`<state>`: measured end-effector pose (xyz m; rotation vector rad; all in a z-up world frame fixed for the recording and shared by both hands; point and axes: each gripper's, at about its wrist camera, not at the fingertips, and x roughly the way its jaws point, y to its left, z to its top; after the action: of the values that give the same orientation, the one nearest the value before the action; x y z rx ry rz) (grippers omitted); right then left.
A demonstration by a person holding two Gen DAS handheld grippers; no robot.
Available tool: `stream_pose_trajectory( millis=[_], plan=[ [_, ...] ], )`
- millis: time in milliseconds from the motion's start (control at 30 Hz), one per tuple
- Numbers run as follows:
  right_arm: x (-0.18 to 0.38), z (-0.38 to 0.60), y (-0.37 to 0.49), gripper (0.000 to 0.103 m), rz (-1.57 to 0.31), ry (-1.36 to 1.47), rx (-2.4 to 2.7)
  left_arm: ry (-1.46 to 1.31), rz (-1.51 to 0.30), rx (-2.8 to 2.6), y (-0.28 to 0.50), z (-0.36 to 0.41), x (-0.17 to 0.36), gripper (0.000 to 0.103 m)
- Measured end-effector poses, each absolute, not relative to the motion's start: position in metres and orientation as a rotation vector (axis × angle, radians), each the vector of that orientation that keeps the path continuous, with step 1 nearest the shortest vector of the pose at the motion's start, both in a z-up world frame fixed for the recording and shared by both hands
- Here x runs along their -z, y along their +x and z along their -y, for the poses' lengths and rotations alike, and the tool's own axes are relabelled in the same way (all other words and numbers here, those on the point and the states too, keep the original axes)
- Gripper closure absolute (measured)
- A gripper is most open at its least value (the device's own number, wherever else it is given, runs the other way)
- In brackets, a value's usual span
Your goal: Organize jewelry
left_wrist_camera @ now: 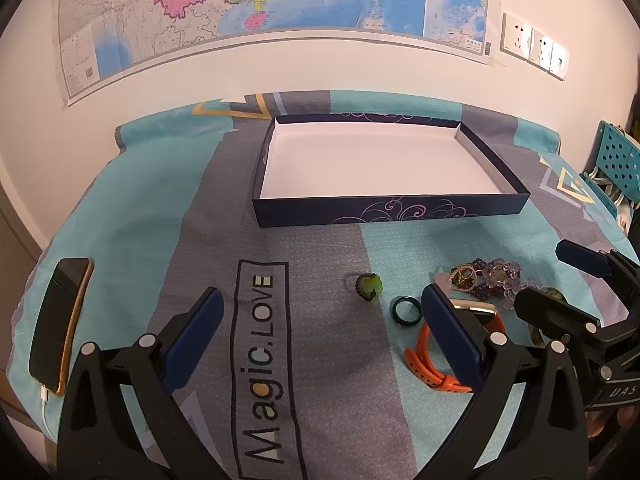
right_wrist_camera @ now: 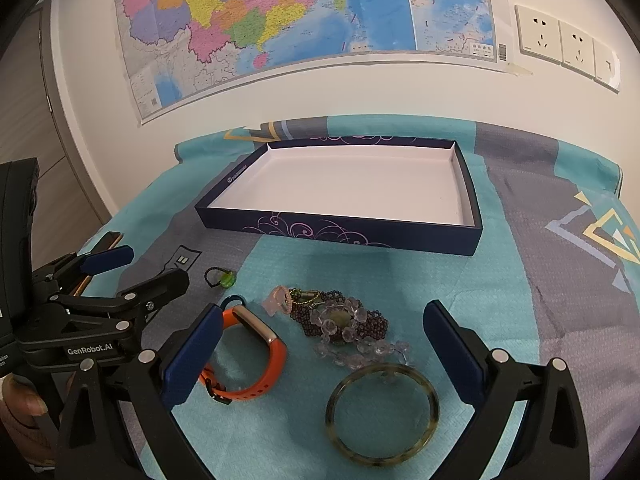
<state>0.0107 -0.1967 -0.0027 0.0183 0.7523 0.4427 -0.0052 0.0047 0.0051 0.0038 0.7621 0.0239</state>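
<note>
A shallow dark blue box (left_wrist_camera: 392, 210) (right_wrist_camera: 340, 232) with a white, empty inside stands at the back of the bed. In front of it lie an orange wristband (right_wrist_camera: 262, 364) (left_wrist_camera: 424, 354), a dark green ring (left_wrist_camera: 406, 310), a small green-beaded ring (left_wrist_camera: 370, 286) (right_wrist_camera: 220, 278), a pile of purple and clear bead bracelets (right_wrist_camera: 344, 324) (left_wrist_camera: 492, 280) and an olive bangle (right_wrist_camera: 382, 414). My left gripper (left_wrist_camera: 322, 324) is open and empty, left of the jewelry. My right gripper (right_wrist_camera: 324, 340) is open and empty, straddling the bead pile and the bangle.
A phone (left_wrist_camera: 60, 320) on a charging cable lies at the bed's left edge. A map (right_wrist_camera: 300, 20) and wall sockets (right_wrist_camera: 568, 44) are on the wall behind. A teal pegboard rack (left_wrist_camera: 616, 160) stands at the right.
</note>
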Motion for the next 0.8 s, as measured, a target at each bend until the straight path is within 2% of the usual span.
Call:
stream_pose_trajectory(
  millis=[800],
  plan=[
    [0.0053, 0.1983, 0.0087, 0.006, -0.762, 0.037, -0.44, 0.013, -0.762, -0.022, -0.0114, 0.0, 0.0001, 0.006]
  ],
)
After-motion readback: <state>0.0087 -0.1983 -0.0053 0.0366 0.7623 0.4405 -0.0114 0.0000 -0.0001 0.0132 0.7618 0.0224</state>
